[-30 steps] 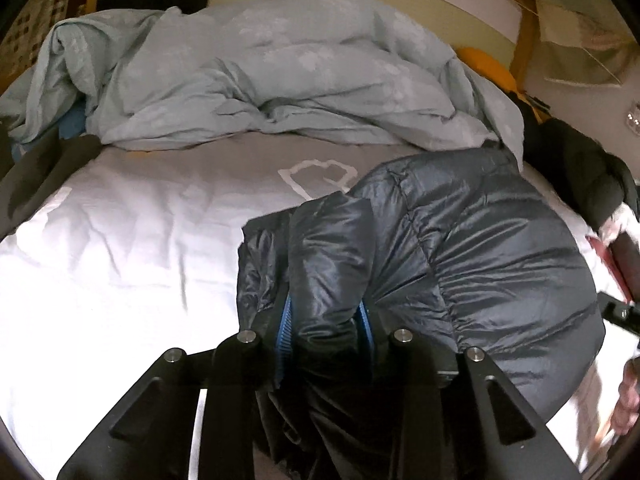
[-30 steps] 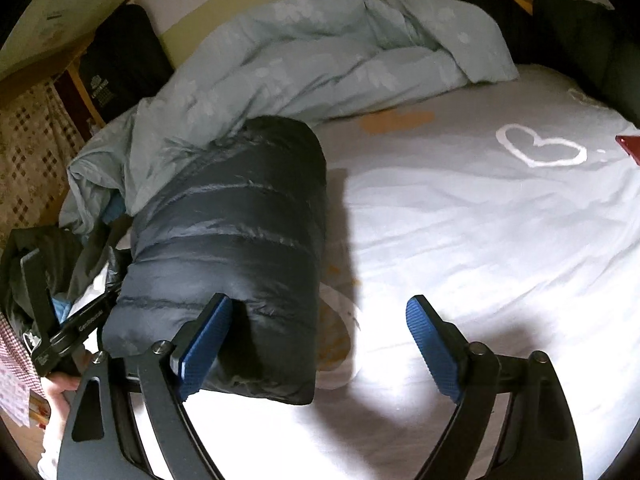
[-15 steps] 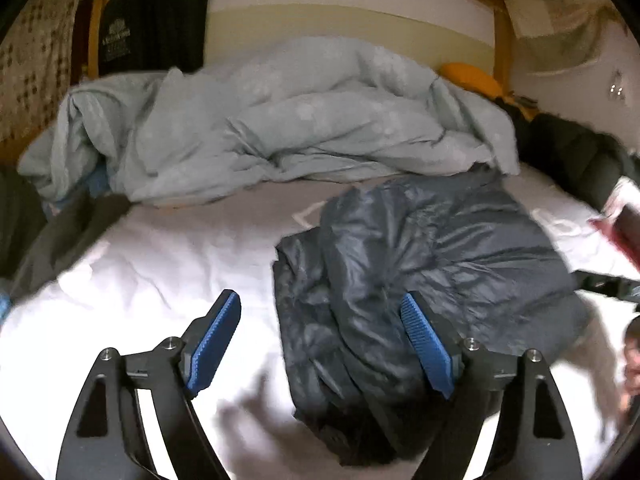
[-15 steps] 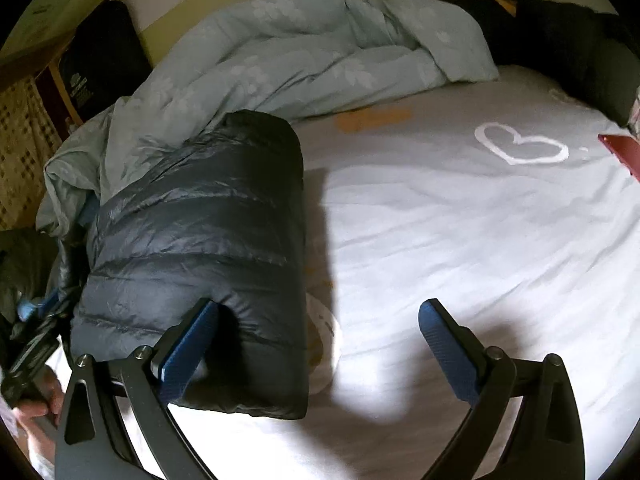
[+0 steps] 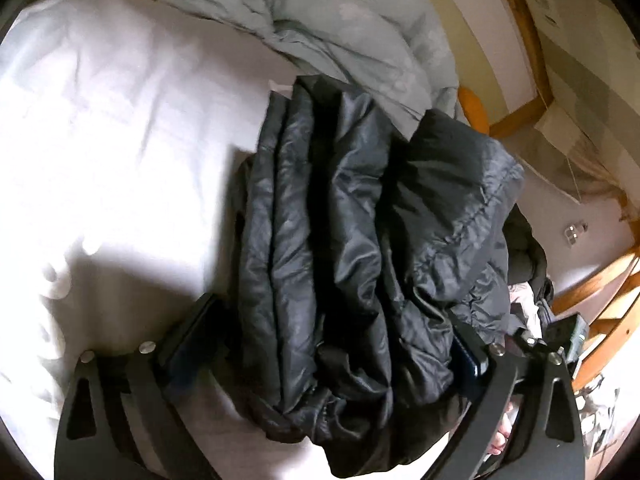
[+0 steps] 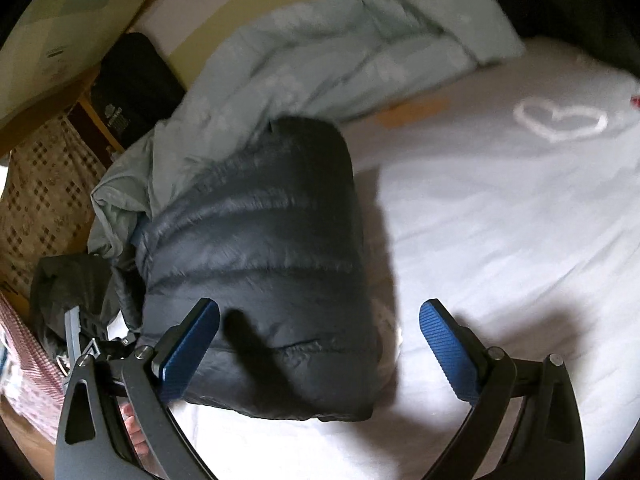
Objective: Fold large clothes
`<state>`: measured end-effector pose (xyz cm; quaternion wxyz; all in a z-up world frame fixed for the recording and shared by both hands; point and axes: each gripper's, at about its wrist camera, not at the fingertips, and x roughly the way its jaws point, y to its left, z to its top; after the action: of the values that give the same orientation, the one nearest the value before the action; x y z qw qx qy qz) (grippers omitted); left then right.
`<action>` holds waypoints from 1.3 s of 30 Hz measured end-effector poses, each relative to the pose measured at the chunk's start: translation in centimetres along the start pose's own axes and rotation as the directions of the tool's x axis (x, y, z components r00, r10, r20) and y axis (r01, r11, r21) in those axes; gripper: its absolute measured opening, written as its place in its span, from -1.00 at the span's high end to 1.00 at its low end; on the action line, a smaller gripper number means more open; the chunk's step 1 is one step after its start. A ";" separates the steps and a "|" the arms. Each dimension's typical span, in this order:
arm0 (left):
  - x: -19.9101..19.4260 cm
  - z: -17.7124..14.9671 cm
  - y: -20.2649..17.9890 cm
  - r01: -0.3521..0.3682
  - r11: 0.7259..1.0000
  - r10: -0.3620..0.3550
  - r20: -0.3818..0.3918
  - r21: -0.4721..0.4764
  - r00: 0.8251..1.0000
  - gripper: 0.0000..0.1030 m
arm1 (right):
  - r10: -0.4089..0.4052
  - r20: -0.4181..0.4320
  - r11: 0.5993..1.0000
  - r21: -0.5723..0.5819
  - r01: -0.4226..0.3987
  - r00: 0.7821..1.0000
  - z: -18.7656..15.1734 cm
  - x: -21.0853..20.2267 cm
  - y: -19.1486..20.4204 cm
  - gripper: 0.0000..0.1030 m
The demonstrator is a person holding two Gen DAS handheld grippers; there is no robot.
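Showing crumpled jacket [image 5: 352,264] left view, heart print [image 6: 560,122] right

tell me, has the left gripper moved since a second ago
Yes: the left gripper swung right, the duvet sliding up-left; its jaws have just been opening around the jacket.

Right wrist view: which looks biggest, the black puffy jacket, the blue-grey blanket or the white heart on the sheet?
1. blue-grey blanket and black puffy jacket: about alike; the jacket lies nearer the camera, so unsure.
2. white heart: clearly smallest.
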<state>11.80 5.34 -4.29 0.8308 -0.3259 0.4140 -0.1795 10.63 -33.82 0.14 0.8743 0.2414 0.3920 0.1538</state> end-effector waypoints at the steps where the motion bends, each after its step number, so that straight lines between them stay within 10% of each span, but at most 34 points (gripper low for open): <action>1: 0.2 -0.2 -0.2 0.007 1.000 -0.007 0.004 0.002 1.000 -0.92 | 0.040 -0.032 0.999 0.035 -0.039 0.999 -0.1 0.8 -0.3 -0.96; 4: 0.2 -0.3 -0.5 0.036 0.999 -0.036 0.032 0.001 0.999 -0.59 | 0.284 -0.147 0.930 0.284 -0.234 0.948 -1.3 4.0 -2.3 -0.99; 11: -1.2 -1.0 -4.1 -0.020 0.985 0.000 0.121 0.169 0.993 0.21 | 0.140 -0.035 0.986 0.101 -0.136 0.990 -1.4 1.4 0.6 -0.03; 19: 2.6 -0.6 -12.3 0.074 0.947 -0.109 0.097 0.314 0.989 0.26 | -0.072 0.254 0.993 -0.068 0.092 0.964 0.8 -9.6 2.5 0.21; 24: 8.0 -1.4 -21.1 0.164 0.876 -0.220 0.073 0.453 0.973 0.27 | -0.264 0.417 0.949 -0.047 0.310 0.870 3.3 -16.1 -1.2 0.21; 31: 17.5 -4.2 -30.5 0.193 0.787 -0.239 0.002 0.586 0.971 0.26 | -0.551 0.391 0.830 0.171 0.530 0.737 5.4 -19.4 -10.0 0.17; 39: 21.9 -6.2 -31.6 0.085 0.765 -0.119 0.011 0.638 0.993 -0.01 | -0.620 0.166 0.771 0.310 0.557 0.767 6.3 -17.0 -15.4 -0.03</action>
<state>18.85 -32.42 2.29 0.8912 -0.0523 0.2893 -0.3454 5.71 -56.34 5.80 0.8850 0.2279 0.3463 -0.2121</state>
